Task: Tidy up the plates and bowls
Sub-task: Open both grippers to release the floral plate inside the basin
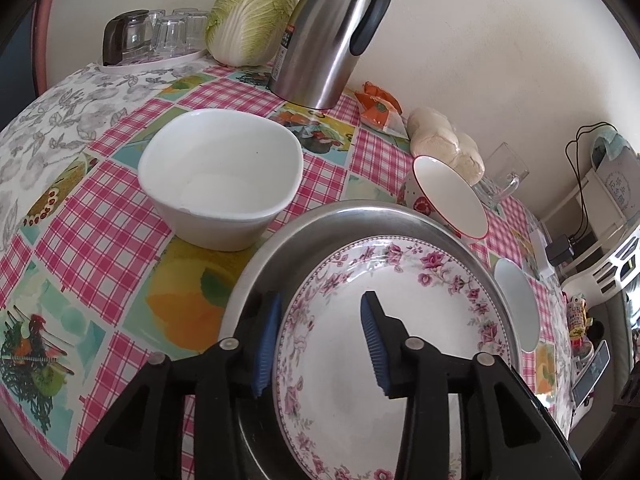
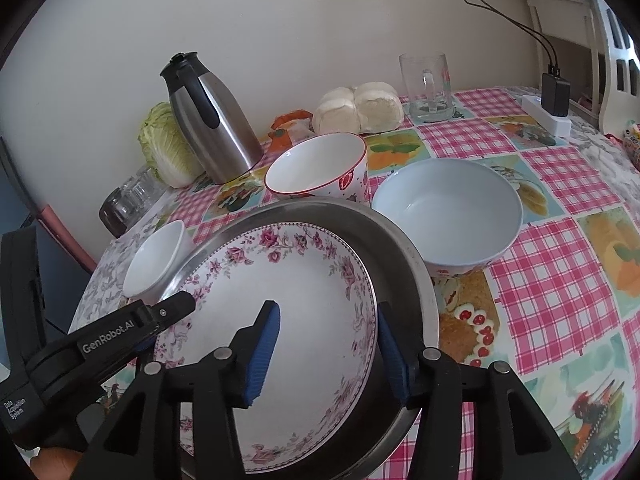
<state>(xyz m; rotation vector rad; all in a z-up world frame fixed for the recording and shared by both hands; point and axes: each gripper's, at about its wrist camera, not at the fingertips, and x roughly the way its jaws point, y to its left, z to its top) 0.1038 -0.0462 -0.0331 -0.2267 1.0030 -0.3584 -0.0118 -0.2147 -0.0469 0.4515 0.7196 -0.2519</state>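
Observation:
A floral-rimmed white plate [image 1: 400,340] [image 2: 304,280] lies inside a wide steel dish [image 1: 360,210] [image 2: 404,256] on the checked tablecloth. My left gripper [image 1: 322,304] is open and straddles the plate's left rim without pressing it; one of its fingers [image 2: 176,304] shows in the right wrist view. My right gripper [image 2: 326,312] is open astride the plate's right rim, one pad over the plate and one outside it. Around the dish stand a white squarish bowl [image 1: 220,184] [image 2: 154,260], a red-rimmed bowl [image 1: 448,196] [image 2: 316,164] and a pale blue bowl [image 1: 516,304] [image 2: 448,208].
Along the wall stand a steel thermos jug [image 1: 332,40] [image 2: 212,120], a cabbage [image 1: 252,16], bagged buns [image 2: 360,110], a glass mug [image 2: 428,84] and a tray of glasses [image 1: 156,36]. A power strip with a plug [image 2: 552,108] lies at the far right.

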